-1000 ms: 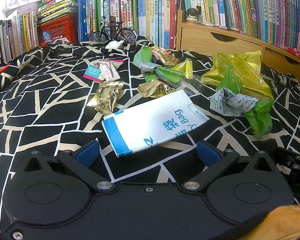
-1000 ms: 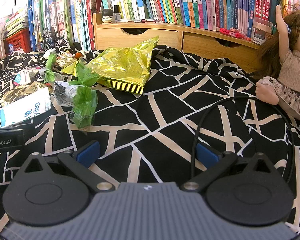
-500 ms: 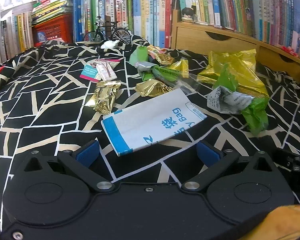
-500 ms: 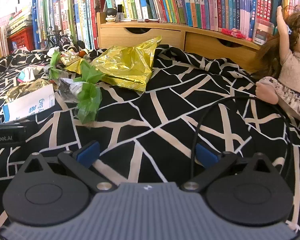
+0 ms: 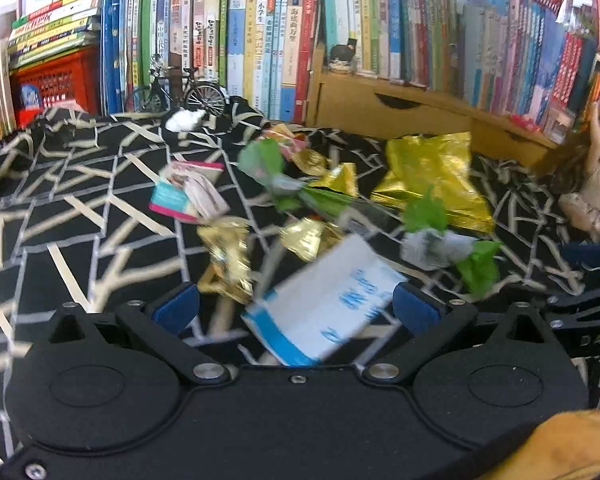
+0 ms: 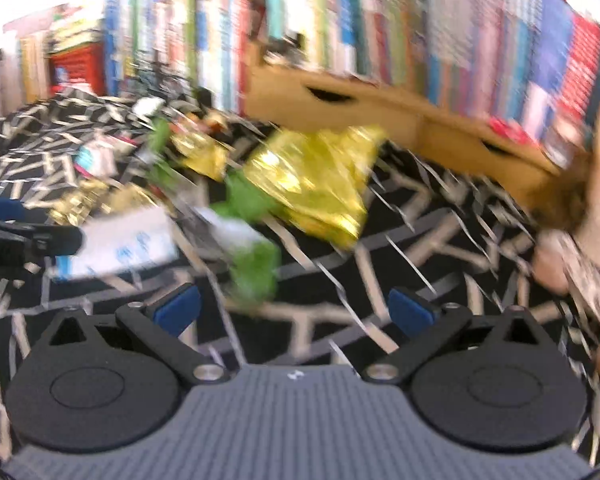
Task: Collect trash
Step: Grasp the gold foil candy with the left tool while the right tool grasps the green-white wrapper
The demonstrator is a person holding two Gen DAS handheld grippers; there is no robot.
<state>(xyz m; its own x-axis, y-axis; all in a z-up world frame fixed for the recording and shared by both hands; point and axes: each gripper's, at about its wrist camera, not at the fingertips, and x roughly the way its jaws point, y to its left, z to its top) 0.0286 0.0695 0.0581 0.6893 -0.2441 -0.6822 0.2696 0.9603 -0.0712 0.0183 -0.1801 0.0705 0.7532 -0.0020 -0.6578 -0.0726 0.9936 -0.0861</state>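
Note:
Trash is strewn over a black cloth with cream lines. A white and blue paper bag (image 5: 324, 300) lies between the spread fingers of my left gripper (image 5: 296, 308), which is open. Gold wrappers (image 5: 228, 252) sit just beyond it. A large yellow foil bag (image 5: 432, 176) and a green and white crumpled wrapper (image 5: 452, 244) lie to the right. My right gripper (image 6: 294, 308) is open, with that green wrapper (image 6: 256, 264) just ahead of its left finger and the yellow foil bag (image 6: 316, 184) farther off. The white paper bag (image 6: 124, 240) shows at its left.
Rows of books (image 5: 260, 40) and a wooden drawer unit (image 5: 388, 108) line the back. A red crate (image 5: 56, 80) and a small model bicycle (image 5: 180, 92) stand at the back left. A doll (image 5: 596, 168) sits at the right. A pink and teal packet (image 5: 188, 196) lies left of the pile.
Both grippers have moved forward toward the trash, and both views are now blurred. The white bag now sits between the left fingers. The green wrapper is nearer the right gripper.

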